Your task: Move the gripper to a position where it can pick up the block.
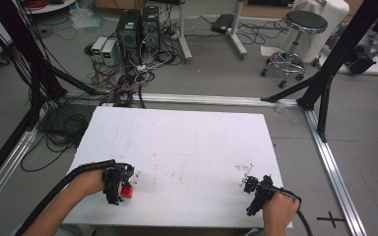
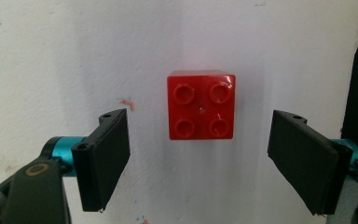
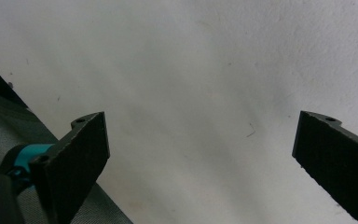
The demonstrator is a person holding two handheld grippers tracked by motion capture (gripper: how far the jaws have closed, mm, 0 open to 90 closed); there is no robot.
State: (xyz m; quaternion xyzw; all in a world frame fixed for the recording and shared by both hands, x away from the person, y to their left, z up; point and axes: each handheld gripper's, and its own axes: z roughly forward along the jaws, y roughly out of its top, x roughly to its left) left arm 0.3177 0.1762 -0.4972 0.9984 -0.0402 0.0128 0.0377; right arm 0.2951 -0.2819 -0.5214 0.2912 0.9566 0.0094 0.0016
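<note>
A red four-stud brick (image 2: 201, 105) rests studs-up on the white table (image 1: 177, 142), near its front left corner (image 1: 126, 191). My left gripper (image 2: 198, 161) is open and hangs right over the brick, its black jaws wide apart on either side and not touching it; in the high view the left gripper (image 1: 114, 184) sits against the brick's left side. My right gripper (image 3: 200, 163) is open above bare white board, with nothing between its jaws. In the high view that right gripper (image 1: 252, 183) is near the table's front right edge.
A person's forearms come in from the bottom edge. Black frame posts (image 1: 334, 49) stand at the left and right of the table. Beyond the far edge lie cables, computer boxes (image 1: 138, 27) and a stool (image 1: 295, 39). The table edge (image 3: 37, 126) shows in the right gripper view.
</note>
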